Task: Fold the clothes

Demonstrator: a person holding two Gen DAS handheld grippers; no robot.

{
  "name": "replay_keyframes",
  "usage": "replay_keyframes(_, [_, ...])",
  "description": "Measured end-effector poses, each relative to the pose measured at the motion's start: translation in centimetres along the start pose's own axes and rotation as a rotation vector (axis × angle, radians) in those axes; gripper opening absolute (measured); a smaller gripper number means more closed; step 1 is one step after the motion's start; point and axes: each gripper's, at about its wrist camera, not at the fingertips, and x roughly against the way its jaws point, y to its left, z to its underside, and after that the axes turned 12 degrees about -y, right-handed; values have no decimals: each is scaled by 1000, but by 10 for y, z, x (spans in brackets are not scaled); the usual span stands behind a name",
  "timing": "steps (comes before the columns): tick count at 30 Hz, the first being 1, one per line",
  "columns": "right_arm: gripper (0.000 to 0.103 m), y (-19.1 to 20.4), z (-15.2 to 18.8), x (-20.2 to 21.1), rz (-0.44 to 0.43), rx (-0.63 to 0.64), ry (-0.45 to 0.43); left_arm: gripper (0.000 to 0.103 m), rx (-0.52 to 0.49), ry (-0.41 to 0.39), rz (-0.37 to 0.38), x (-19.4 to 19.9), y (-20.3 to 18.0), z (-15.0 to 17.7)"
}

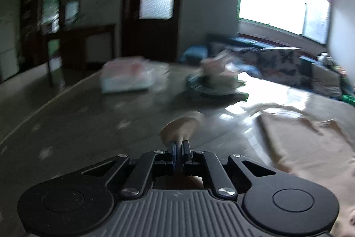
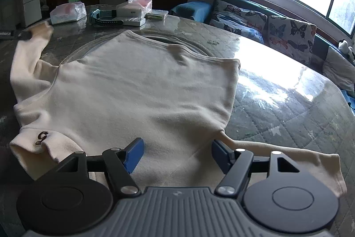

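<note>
Cream sweater (image 2: 142, 90) lies flat on my table (image 2: 277, 103), folding barely begun.
My left gripper (image 1: 178, 148) pinches one sleeve cuff (image 1: 182, 128); my right gripper (image 2: 176, 153) hovers wide open, holding nothing.

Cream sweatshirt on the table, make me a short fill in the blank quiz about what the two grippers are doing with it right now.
1. The left gripper is shut on the sweatshirt's ____.
2. The right gripper hovers over the cream sweatshirt with its jaws ____.
3. The sweatshirt lies spread on the ____, which has a glossy, star-patterned cover.
4. The pads of the right gripper are coloured ____.

Missing words: sleeve; open; table; blue
</note>
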Motion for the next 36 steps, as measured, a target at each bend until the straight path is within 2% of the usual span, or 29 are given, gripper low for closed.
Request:
replay_keyframes(4, [70, 0, -1, -1, -1, 5, 4, 10, 6, 68, -89, -3, 22, 14])
replay_keyframes(7, [70, 0, -2, -2, -2, 6, 9, 10, 5, 90, -129, -3, 31, 15])
replay_keyframes(9, [70, 0, -2, -2, -2, 10, 11, 10, -5, 68, -155, 3, 28, 11])
replay_keyframes(13, [71, 0, -2, -2, -1, 11, 14, 11, -30, 65, -25, 6, 8, 1])
replay_keyframes(15, [71, 1, -2, -3, -1, 12, 16, 11, -66, 92, 4, -3, -3, 4])
replay_keyframes(18, [71, 2, -3, -3, 2, 12, 17, 11, -101, 130, -13, -25, -9, 11])
replay_keyframes(22, [76, -1, -2, -4, 8, 2, 18, 11, -167, 118, -25, -38, -11, 8])
replay_keyframes(31, [80, -7, 1, -5, 7, -38, 20, 11, -399, 61, -98, -64, -14, 15])
replay_keyframes(36, [81, -7, 2, -5, 8, -41, 16, 11, -376, 81, -99, -66, -12, 9])
